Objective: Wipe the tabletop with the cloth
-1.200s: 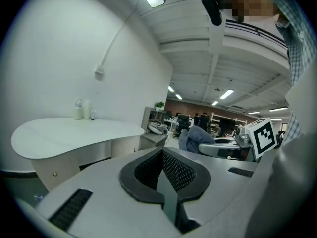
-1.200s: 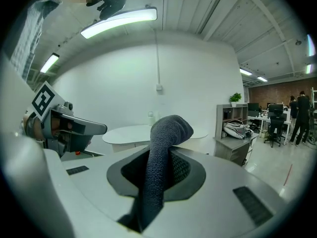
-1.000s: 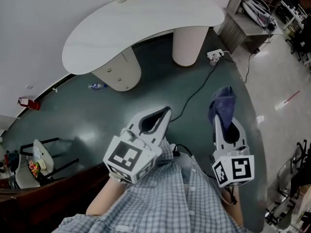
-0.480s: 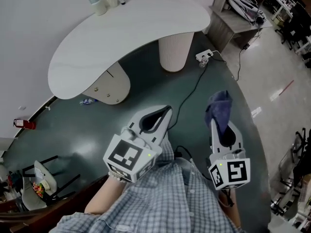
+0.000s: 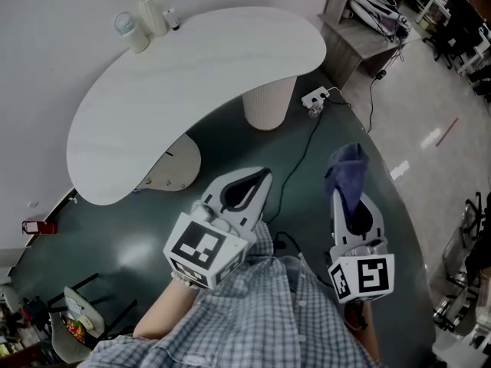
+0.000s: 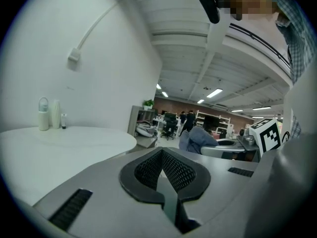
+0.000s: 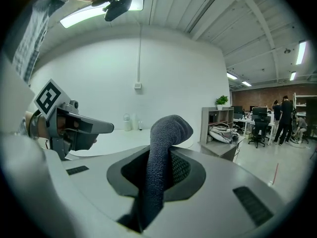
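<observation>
Head view: tabletop (image 5: 192, 67) has slid left and nearer in frame versus a second ago, and both tongs are still short of it, over the dark floor (image 5: 115, 221). Right gripper (image 5: 345, 194) clamps the blue cloth (image 5: 347, 167), with a tuft standing past the tips. Left gripper view: left gripper (image 5: 259, 179) jaws pressed together, nothing between. Right gripper view: cloth pinched as a narrow roll. Risk: the bunched grip wipes only a stripe or slips out under drag. The bottles (image 5: 138, 23) at the far edge could get knocked.

A dark blue cloth (image 5: 347, 167). A white surface (image 5: 192, 75) over a dark green floor (image 5: 115, 221). A blue-and-white checked shirt (image 5: 276, 320). The pale grey left gripper (image 5: 259, 179) and right gripper (image 5: 347, 199) carry black-and-white square markers.
</observation>
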